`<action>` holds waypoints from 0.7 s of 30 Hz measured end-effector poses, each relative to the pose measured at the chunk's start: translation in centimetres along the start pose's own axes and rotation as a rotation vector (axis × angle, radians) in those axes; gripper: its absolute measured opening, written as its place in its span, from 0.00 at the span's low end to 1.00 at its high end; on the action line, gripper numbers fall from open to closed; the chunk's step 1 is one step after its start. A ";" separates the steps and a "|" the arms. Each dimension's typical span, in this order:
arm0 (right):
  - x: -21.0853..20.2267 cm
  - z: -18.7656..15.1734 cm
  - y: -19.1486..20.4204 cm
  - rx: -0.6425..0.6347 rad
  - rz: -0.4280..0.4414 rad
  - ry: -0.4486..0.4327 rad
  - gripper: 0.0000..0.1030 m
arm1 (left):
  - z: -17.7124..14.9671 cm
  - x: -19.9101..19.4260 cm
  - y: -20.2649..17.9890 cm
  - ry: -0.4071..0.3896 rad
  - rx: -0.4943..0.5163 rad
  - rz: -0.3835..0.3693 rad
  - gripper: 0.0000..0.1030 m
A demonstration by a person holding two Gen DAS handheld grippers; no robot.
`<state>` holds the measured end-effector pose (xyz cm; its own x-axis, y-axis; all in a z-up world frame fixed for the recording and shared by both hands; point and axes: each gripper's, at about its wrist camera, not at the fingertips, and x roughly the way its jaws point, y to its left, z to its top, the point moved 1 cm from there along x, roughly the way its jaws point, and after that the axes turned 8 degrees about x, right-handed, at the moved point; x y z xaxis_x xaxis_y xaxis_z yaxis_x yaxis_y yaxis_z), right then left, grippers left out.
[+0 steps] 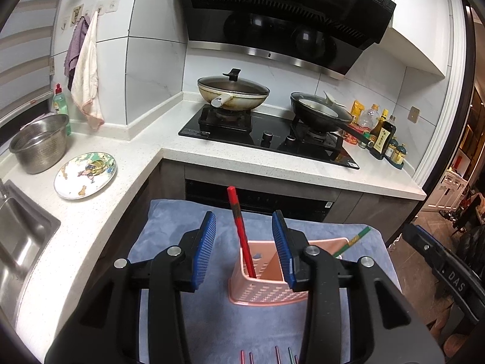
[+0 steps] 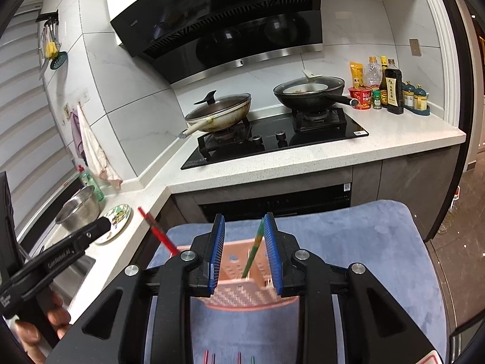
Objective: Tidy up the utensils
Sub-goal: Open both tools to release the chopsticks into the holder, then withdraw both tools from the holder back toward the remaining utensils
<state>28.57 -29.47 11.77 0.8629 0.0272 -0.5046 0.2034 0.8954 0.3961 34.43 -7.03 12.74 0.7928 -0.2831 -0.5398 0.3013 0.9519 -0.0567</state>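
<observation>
Setting: a kitchen corner, with a blue mat (image 1: 212,318) spread in front of the stove (image 1: 266,139).
Holder: a pink slotted holder (image 1: 266,291) stands upright on the mat, divided into compartments.
Red chopstick: the red chopstick (image 1: 239,230) stands tilted in the holder's left compartment, its top leaning left and reaching above the rim.
Green chopstick: the green chopstick (image 2: 253,251) stands tilted in the right side of the holder, its top leaning right.
Left gripper: the left gripper (image 1: 244,227) has its blue pads spread; the red chopstick rises between them, touching neither.
Right gripper: the right gripper (image 2: 244,230) has its pads parted; the green chopstick runs up close to the right pad, and contact cannot be told.
More chopsticks: coloured tips (image 1: 263,356) lie on the mat at the near edge.
Counter: a patterned plate (image 1: 85,175) beside a steel colander (image 1: 39,142).
</observation>
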 end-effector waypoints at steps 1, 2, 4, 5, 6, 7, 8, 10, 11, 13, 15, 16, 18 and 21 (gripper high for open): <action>-0.4 -0.3 0.0 0.001 0.002 0.003 0.26 | -0.2 -0.5 0.0 -0.001 0.002 0.000 0.36; -0.8 -0.6 0.1 0.000 0.003 0.006 0.26 | -0.3 -0.8 0.0 -0.003 0.003 0.000 0.36; -1.8 -1.3 0.2 -0.003 0.005 0.006 0.26 | -0.7 -1.7 0.0 -0.006 0.006 0.002 0.36; -2.2 -1.6 0.2 -0.007 0.005 0.006 0.26 | -1.0 -2.3 0.0 -0.006 0.006 0.000 0.36; -2.8 -2.1 0.3 -0.012 0.004 0.006 0.26 | -1.4 -2.7 0.0 -0.006 0.009 0.000 0.36; -3.2 -2.4 0.4 -0.016 0.004 0.007 0.26 | -1.7 -3.2 -0.1 -0.007 0.011 0.002 0.36; -3.8 -2.8 0.5 -0.021 0.005 0.008 0.26 | -1.9 -3.5 -0.1 -0.007 0.015 0.002 0.36; -4.6 -3.5 0.6 -0.031 0.004 0.012 0.26 | -2.6 -4.4 -0.2 -0.005 0.019 0.005 0.36; -5.1 -3.9 0.7 -0.036 0.003 0.013 0.26 | -2.9 -4.8 -0.2 -0.002 0.019 0.003 0.36; -6.2 -4.8 0.9 -0.044 0.003 0.017 0.26 | -3.4 -5.5 -0.2 0.002 0.016 0.005 0.36; -7.1 -5.6 0.9 -0.049 0.003 0.020 0.26 | -4.2 -6.3 -0.2 0.005 0.018 0.003 0.36; -7.4 -6.0 0.9 -0.052 0.003 0.022 0.26 | -4.5 -6.7 -0.2 0.006 0.021 0.005 0.36; -8.3 -6.9 1.0 -0.063 -0.002 0.030 0.26 | -5.2 -7.4 -0.3 0.009 0.025 0.005 0.36; -9.3 -8.0 1.1 -0.066 -0.003 0.039 0.26 | -6.1 -8.3 -0.3 0.017 0.031 0.009 0.36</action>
<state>17.05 -25.19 10.80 0.8437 0.0410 -0.5353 0.1736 0.9227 0.3442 24.53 -4.24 12.08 0.7866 -0.2721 -0.5543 0.3103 0.9503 -0.0262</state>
